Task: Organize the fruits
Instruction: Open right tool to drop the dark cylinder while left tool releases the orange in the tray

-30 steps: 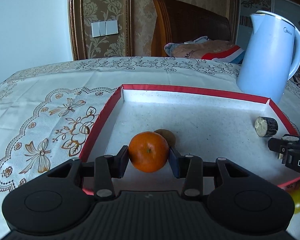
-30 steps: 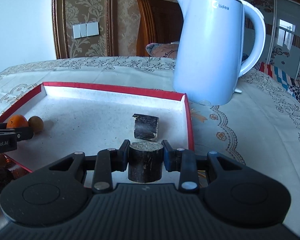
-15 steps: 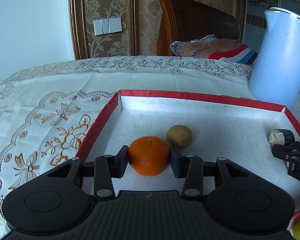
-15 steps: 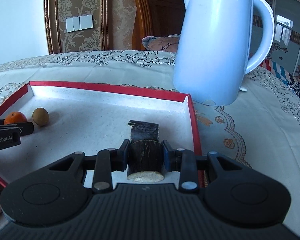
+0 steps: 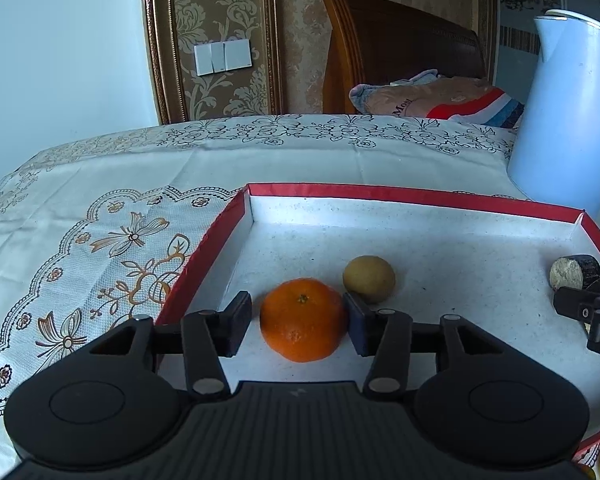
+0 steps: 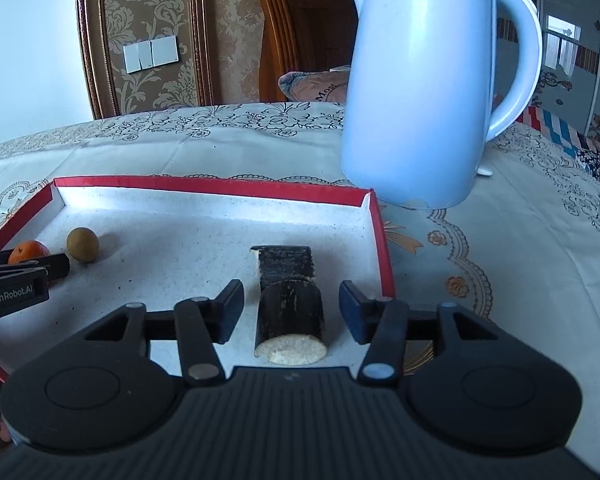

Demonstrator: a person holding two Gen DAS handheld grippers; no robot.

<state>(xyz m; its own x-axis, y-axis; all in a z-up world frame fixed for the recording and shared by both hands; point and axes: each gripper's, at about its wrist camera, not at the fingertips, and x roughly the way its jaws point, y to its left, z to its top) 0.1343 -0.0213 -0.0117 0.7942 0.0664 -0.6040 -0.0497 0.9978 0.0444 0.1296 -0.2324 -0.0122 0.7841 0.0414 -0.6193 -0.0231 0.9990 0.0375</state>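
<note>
Resting in the red tray [image 5: 416, 194], the orange [image 5: 303, 318] sits between the left gripper's [image 5: 298, 322] parted jaws; the right gripper [image 6: 291, 312] gapes around a dark sugarcane piece [image 6: 290, 320]. Careless withdrawal could roll either.

right hand-held gripper [image 6: 291, 309] parted, dark cane piece [image 6: 290, 322] between

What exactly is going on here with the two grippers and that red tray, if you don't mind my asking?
A person is sorting fruit into a red-rimmed tray with two handheld grippers. The left gripper sits open around an orange resting on the tray floor, beside a small brown fruit. The right gripper is open too, straddling a dark cut cylinder piece lying in the tray, with a second one just behind it. A white kettle stands beyond the tray.
</note>
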